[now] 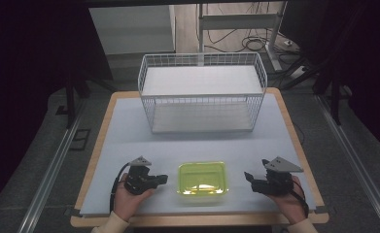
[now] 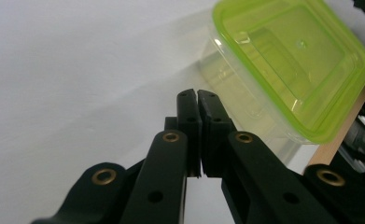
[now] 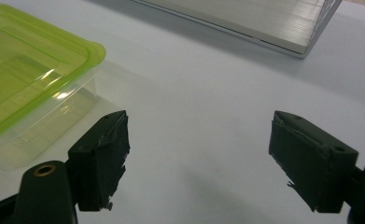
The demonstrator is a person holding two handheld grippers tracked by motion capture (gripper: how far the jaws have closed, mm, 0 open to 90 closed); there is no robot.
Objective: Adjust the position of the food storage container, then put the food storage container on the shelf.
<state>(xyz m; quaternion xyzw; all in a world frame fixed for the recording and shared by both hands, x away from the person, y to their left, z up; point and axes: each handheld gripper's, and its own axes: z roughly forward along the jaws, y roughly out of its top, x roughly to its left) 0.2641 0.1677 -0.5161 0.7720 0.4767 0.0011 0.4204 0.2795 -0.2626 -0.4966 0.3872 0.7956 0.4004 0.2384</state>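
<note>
A clear plastic container with a lime-green lid (image 1: 202,178) lies on the white table mat near the front edge, between my two grippers. My left gripper (image 1: 164,179) sits just left of it, jaws shut with nothing between them; in the left gripper view the closed tips (image 2: 197,95) point at the container's (image 2: 283,70) near side. My right gripper (image 1: 247,175) rests to the right of the container, jaws wide open and empty. In the right gripper view the open gripper (image 3: 199,128) faces bare mat, with the container (image 3: 26,74) off to its left.
A white wire basket (image 1: 202,92) with a white shelf board stands at the back middle of the mat (image 1: 129,131). Its lower edge (image 3: 245,23) shows at the top of the right gripper view. The wooden table edge (image 1: 197,221) runs along the front.
</note>
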